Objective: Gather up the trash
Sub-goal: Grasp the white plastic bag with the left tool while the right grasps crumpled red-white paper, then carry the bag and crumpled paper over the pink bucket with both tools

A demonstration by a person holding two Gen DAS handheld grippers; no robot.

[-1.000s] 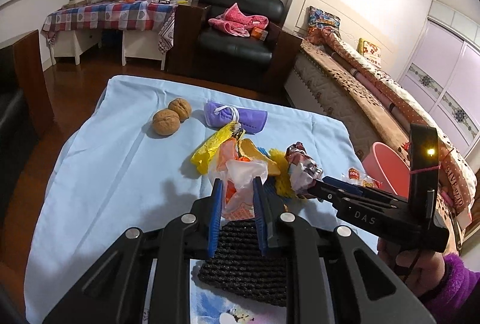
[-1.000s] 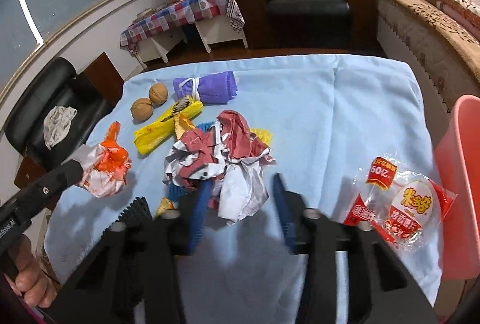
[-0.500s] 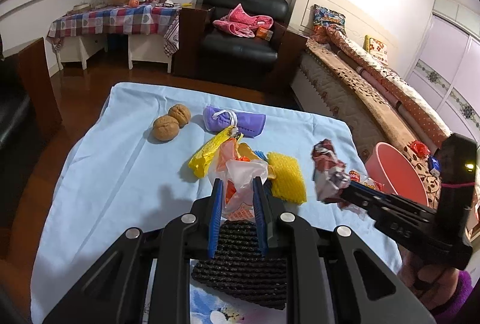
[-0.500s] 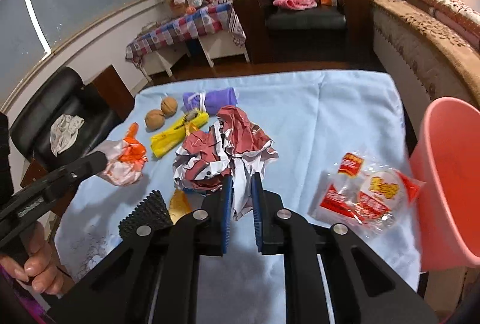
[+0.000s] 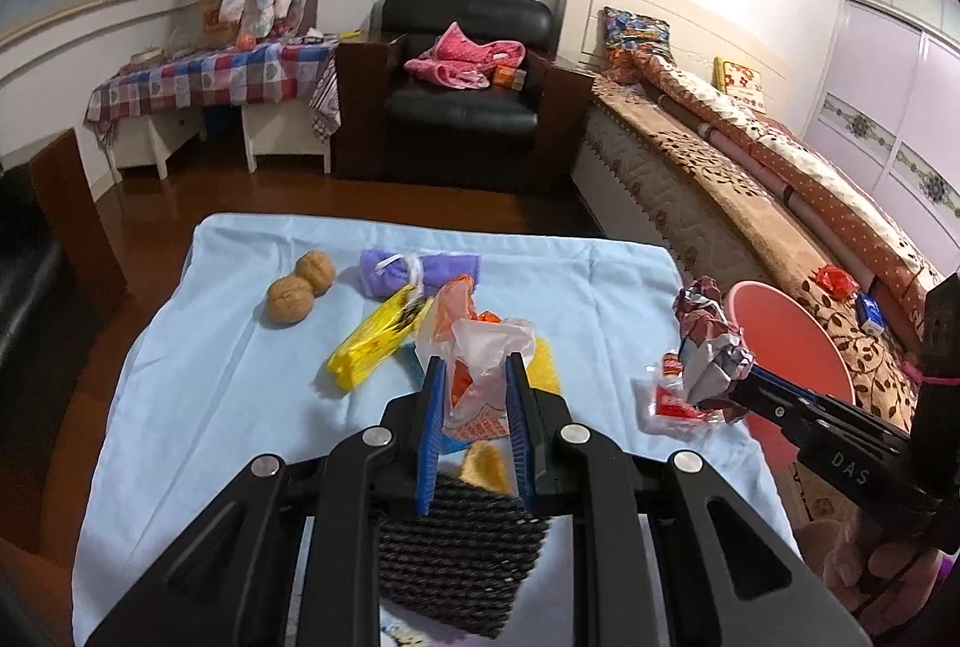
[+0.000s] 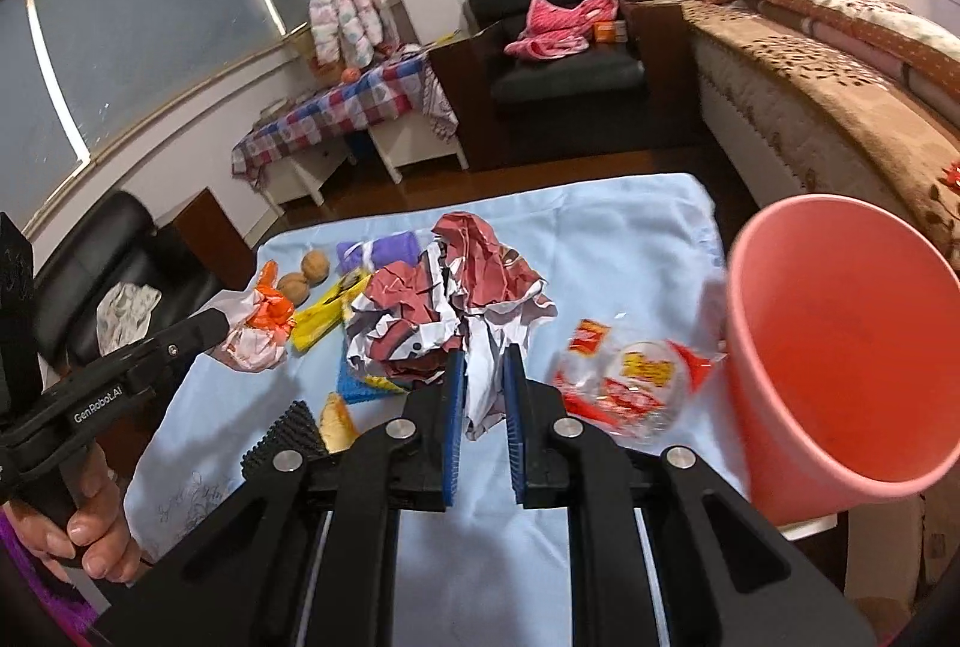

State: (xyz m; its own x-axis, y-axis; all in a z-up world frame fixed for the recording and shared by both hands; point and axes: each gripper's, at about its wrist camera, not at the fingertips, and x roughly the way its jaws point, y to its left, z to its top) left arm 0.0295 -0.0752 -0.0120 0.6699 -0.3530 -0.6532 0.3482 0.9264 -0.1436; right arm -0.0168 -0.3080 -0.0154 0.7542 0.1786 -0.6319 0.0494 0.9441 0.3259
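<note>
The pink bin (image 6: 840,347) stands off the table's right edge, and it lies to the right of and slightly ahead of the right gripper (image 6: 485,395), far nearer to it than to the left gripper (image 5: 477,401); in my judgement the coming move turns on that short sideways carry to the bin's open mouth, which tilts toward the right wrist camera. The table itself wears a light blue cloth (image 5: 198,383), and the room behind holds a black armchair (image 5: 465,77), a checked side table (image 5: 204,77) and a long bed (image 5: 750,179) along the right wall. The right gripper's fingers pinch a crumpled red-and-white paper wad (image 6: 456,311), held clear above the cloth with its bulk forward of the fingertips. The left gripper's fingers pinch a crumpled orange-and-white plastic bag (image 5: 480,365), which seems lifted off the cloth too, though the fisheye makes that hard to settle. On the cloth remain a clear red-printed snack wrapper (image 6: 630,377) near the bin, a yellow wrapper (image 5: 378,338), a purple cloth roll (image 5: 420,272), two walnuts (image 5: 300,287), and a black knitted mat (image 5: 456,557) at the near edge.
</note>
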